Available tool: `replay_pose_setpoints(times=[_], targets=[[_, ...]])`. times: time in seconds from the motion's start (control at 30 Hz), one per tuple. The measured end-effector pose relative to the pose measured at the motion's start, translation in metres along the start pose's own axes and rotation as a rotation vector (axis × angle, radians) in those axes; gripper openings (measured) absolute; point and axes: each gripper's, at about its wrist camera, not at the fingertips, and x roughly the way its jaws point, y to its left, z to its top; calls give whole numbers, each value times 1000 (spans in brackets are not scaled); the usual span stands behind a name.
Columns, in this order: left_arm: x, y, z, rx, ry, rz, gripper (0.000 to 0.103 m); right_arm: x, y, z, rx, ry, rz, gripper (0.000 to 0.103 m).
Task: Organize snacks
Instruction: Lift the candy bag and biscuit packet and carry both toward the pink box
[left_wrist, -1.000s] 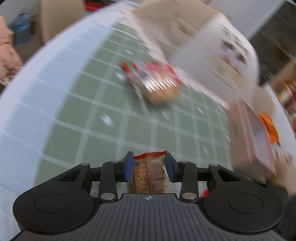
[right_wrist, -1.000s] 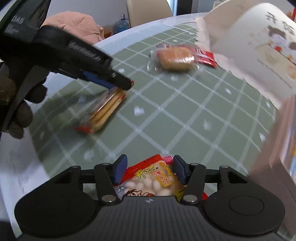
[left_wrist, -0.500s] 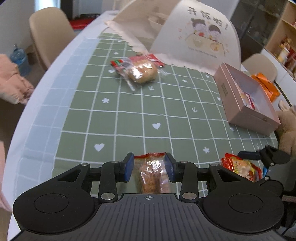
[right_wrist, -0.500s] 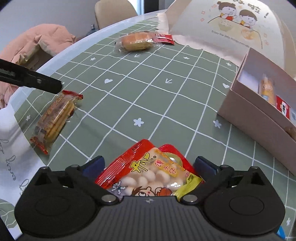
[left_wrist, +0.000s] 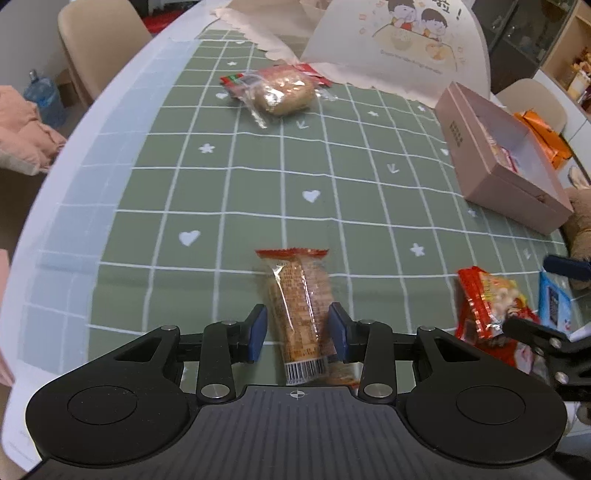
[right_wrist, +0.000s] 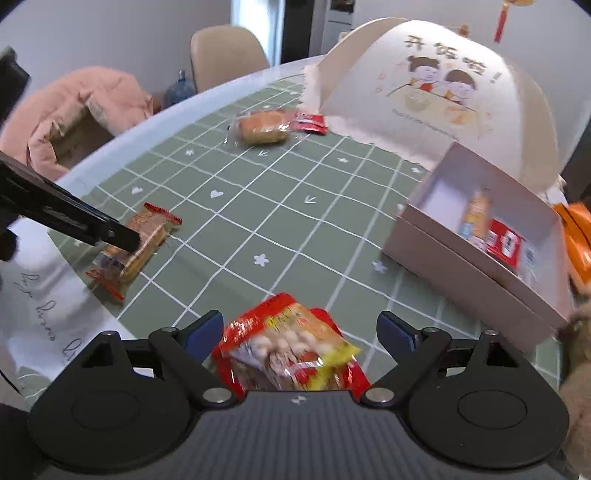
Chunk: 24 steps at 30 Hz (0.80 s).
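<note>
A clear cracker pack with red ends (left_wrist: 301, 306) lies on the green checked tablecloth between the jaws of my left gripper (left_wrist: 298, 332); a small gap shows on the left side, so the jaws stand slightly open around it. It also shows in the right wrist view (right_wrist: 138, 247). A red and yellow snack bag (right_wrist: 291, 350) lies between the wide-open jaws of my right gripper (right_wrist: 299, 332); it also shows in the left wrist view (left_wrist: 491, 310). A pink open box (right_wrist: 476, 266) holding several snacks stands to the right.
A wrapped bun (left_wrist: 284, 94) with a red packet behind it lies far across the table. A large dome food cover (right_wrist: 436, 92) stands behind the box (left_wrist: 498, 177). Orange packets (left_wrist: 543, 136) lie beyond the box. Chairs stand past the table's rounded edge.
My right gripper opened wide and let go of the snack bag. My left gripper loosened on the cracker pack, which now lies on the cloth. Both drew back a little.
</note>
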Motion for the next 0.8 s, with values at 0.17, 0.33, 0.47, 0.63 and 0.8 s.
replay_pose_setpoints(times=[0.17, 0.33, 0.47, 0.63, 0.8], targets=[[17, -22, 6, 56, 29, -33, 44, -4, -15, -13, 96, 43, 30, 91], [26, -45, 7, 145, 24, -51, 44, 1, -17, -23, 118, 79, 25, 90], [24, -40, 3, 135, 9, -38, 43, 19, -6, -16, 68, 138, 14, 54], [20, -16, 4, 48, -7, 9, 43, 13, 11, 8, 143, 88, 286, 53], [17, -3, 0, 15, -5, 12, 43, 8, 26, 19, 30, 34, 220, 69]])
